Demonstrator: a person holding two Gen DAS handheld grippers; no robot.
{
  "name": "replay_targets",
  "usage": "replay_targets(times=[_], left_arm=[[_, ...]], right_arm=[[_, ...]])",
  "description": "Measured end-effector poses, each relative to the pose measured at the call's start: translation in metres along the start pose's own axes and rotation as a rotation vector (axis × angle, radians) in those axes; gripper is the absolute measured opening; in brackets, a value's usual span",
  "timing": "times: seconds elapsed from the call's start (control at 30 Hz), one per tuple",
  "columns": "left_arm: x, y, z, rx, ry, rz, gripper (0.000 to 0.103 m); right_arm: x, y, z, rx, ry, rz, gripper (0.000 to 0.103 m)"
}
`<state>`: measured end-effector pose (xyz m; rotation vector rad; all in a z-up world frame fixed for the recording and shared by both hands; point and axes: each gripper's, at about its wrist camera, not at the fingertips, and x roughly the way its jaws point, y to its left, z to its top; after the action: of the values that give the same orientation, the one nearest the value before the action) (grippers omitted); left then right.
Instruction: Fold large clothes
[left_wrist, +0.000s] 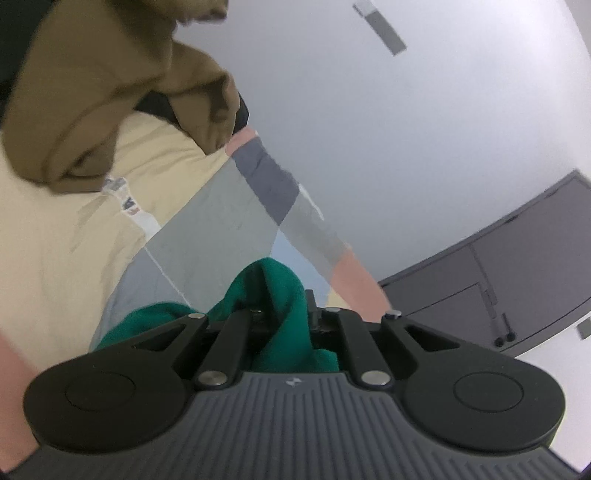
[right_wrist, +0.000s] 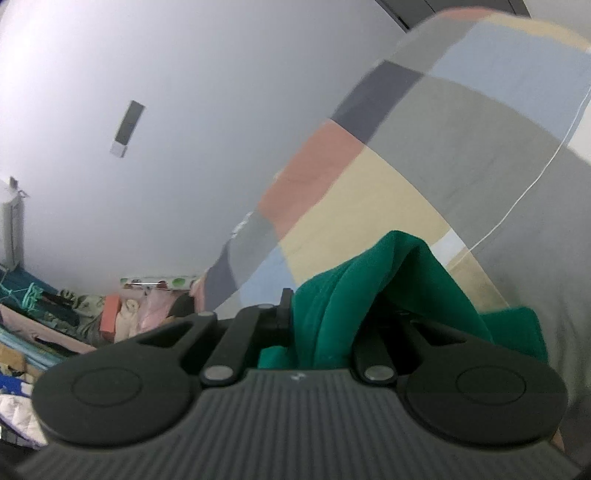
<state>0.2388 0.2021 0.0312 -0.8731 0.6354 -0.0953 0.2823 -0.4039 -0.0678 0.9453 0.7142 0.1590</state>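
A green garment (left_wrist: 275, 286) is bunched up between the fingers of my left gripper (left_wrist: 284, 312), which is shut on a fold of it; the cloth hides the fingertips. In the right wrist view the same green garment (right_wrist: 391, 269) rises in a peak from my right gripper (right_wrist: 332, 310), also shut on a fold. One dark finger (right_wrist: 285, 306) shows left of the cloth. Both grippers hang over a patchwork bed cover (left_wrist: 207, 221) (right_wrist: 443, 122). The rest of the garment is out of sight below the gripper bodies.
A brown garment (left_wrist: 92, 92) lies heaped on the cover at the far left. A grey cabinet (left_wrist: 498, 277) stands by the white wall on the right. Beside the bed, a pile of clothes and boxes (right_wrist: 74, 317) and a white appliance (right_wrist: 11, 221) fill the floor.
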Motion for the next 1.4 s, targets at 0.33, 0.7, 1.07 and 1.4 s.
replay_targets(times=[0.33, 0.7, 1.07, 1.4], left_arm=[[0.124, 0.044, 0.008, 0.036, 0.089, 0.103, 0.013], [0.092, 0.034, -0.007, 0.165, 0.097, 0.101, 0.071], [-0.04, -0.003, -0.058, 0.327, -0.071, 0.063, 0.096], [-0.013, -0.021, -0.125, 0.534, -0.014, 0.169, 0.096]], right_arm=[[0.094, -0.06, 0.004, 0.048, 0.093, -0.044, 0.013], [0.067, -0.055, -0.001, -0.018, 0.065, 0.023, 0.021], [-0.054, -0.003, -0.026, -0.221, -0.101, 0.168, 0.081], [-0.03, 0.042, -0.061, -0.489, -0.028, 0.126, 0.081]])
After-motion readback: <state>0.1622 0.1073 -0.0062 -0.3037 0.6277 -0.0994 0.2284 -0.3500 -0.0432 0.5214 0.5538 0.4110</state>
